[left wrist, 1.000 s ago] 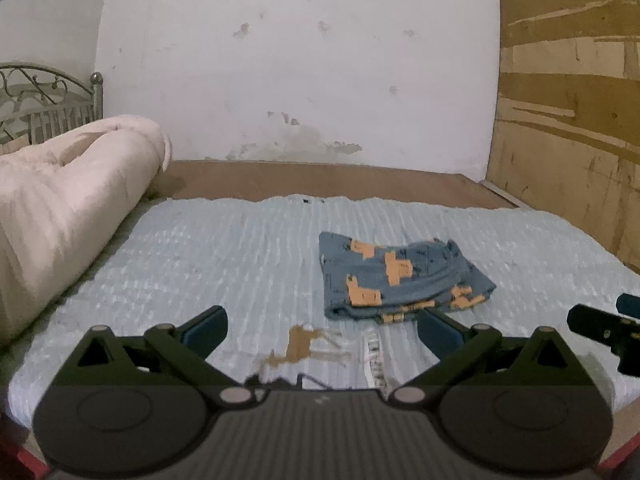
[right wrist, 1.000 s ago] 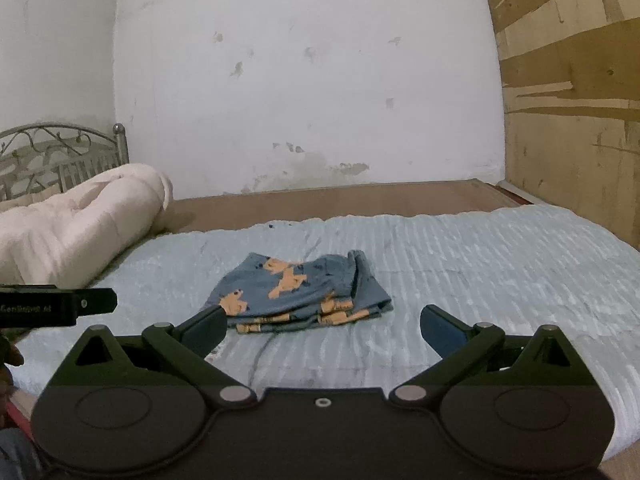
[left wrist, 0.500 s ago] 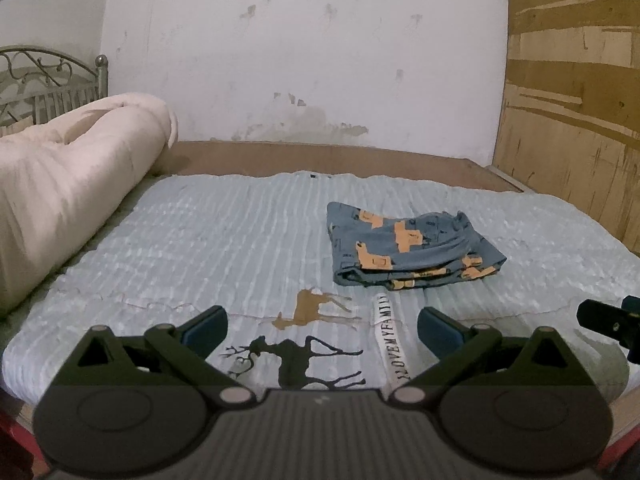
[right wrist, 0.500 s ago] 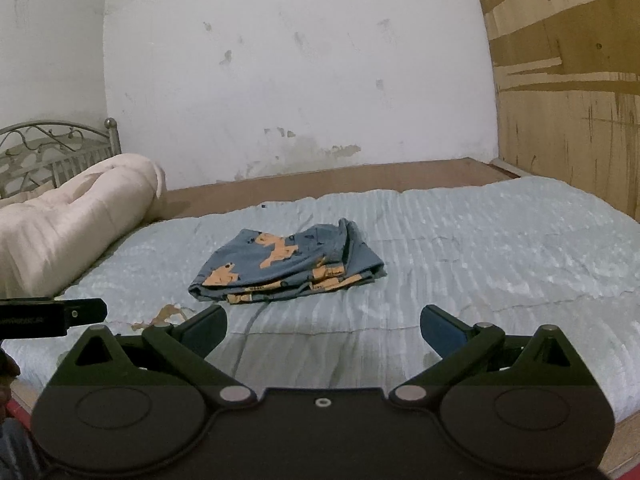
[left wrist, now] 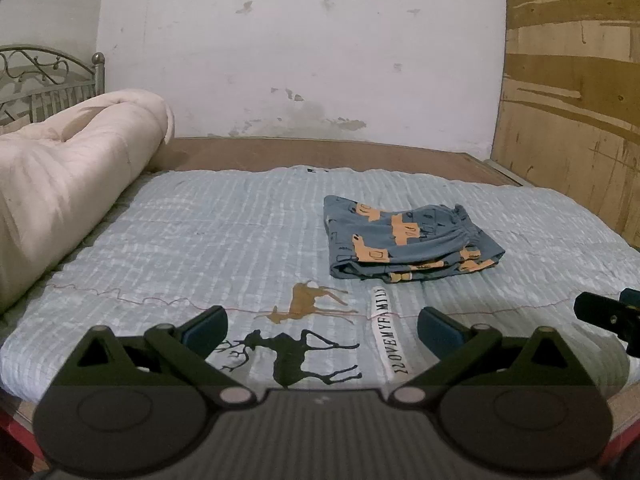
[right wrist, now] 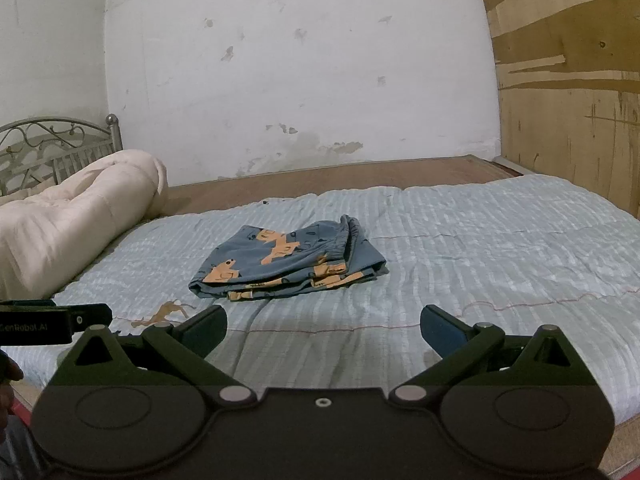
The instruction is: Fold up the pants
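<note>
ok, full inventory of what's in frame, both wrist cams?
pants: 1, blue with orange print, folded, mid-bed
bedspread: 1, light blue, deer prints near the front edge, covers the bed
rolled quilt: 1, cream, left side of the bed
headboard: 1, grey metal, far left
wall: 1, white, stained, behind the bed
wood panel: 1, brown, right
left claw: 1, black, blue pads, open, empty
right claw: 1, black, blue pads, open, empty

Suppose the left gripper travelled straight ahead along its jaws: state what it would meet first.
Probably the bedspread itself. The left gripper, jaws open and empty, hovers over the deer print near the bed's front edge. The folded pants lie farther on and to the right of its line, though depth is hard to judge.
</note>
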`<state>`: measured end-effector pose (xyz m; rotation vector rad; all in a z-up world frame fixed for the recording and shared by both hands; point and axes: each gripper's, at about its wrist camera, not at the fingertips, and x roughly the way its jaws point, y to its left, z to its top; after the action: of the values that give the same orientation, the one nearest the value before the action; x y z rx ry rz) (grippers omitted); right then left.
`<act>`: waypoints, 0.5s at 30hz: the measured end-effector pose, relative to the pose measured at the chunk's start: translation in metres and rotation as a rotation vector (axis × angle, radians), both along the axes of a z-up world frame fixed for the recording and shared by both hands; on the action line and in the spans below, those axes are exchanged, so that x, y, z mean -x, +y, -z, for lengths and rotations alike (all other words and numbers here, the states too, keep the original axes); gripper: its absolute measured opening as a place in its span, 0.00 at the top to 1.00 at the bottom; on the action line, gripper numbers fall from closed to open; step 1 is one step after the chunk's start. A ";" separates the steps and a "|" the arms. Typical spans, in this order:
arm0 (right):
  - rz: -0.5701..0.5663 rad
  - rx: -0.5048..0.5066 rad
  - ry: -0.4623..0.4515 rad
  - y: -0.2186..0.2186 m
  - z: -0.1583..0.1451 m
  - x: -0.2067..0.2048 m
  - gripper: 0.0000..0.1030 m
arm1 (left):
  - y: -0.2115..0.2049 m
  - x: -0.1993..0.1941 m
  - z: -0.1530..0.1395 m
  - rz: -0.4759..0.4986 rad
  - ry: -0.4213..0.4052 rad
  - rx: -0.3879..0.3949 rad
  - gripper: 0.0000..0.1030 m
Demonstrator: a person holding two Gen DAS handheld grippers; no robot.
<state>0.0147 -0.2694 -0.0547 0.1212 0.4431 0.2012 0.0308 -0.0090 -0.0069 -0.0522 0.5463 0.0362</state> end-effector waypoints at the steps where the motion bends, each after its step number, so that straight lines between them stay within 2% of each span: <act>1: 0.000 0.000 0.000 0.000 0.000 0.000 0.01 | 0.000 0.000 0.000 -0.001 0.000 0.000 0.00; 15: 0.005 -0.001 -0.001 -0.002 0.000 -0.002 0.01 | 0.000 0.000 0.000 -0.002 0.000 0.001 0.00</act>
<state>0.0166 -0.2713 -0.0544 0.1229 0.4421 0.1961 0.0310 -0.0090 -0.0073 -0.0532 0.5464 0.0375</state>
